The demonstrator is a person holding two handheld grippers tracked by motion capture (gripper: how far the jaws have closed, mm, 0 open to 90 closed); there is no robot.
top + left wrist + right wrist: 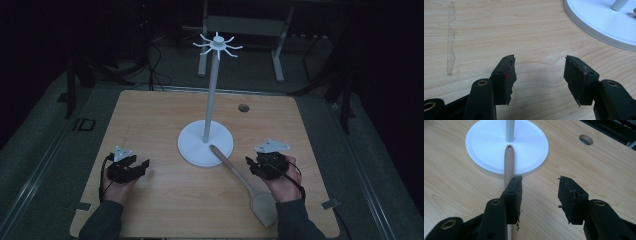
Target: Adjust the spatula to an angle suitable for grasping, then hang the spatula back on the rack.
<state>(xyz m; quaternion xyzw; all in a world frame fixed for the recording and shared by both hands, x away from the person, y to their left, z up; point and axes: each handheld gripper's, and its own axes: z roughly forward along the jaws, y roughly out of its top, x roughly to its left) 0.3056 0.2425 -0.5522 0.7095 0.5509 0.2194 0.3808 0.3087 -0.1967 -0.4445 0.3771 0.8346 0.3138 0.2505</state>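
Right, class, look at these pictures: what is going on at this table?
A person sits at a wooden table with a two-jaw tool in each hand. A wooden spoon lies flat, its handle end resting on the round base of a white hook stand. The right tool is open beside the spoon's handle, one jaw over it, nothing gripped. The left tool is open over bare wood, holding nothing. The stand's hooks carry nothing.
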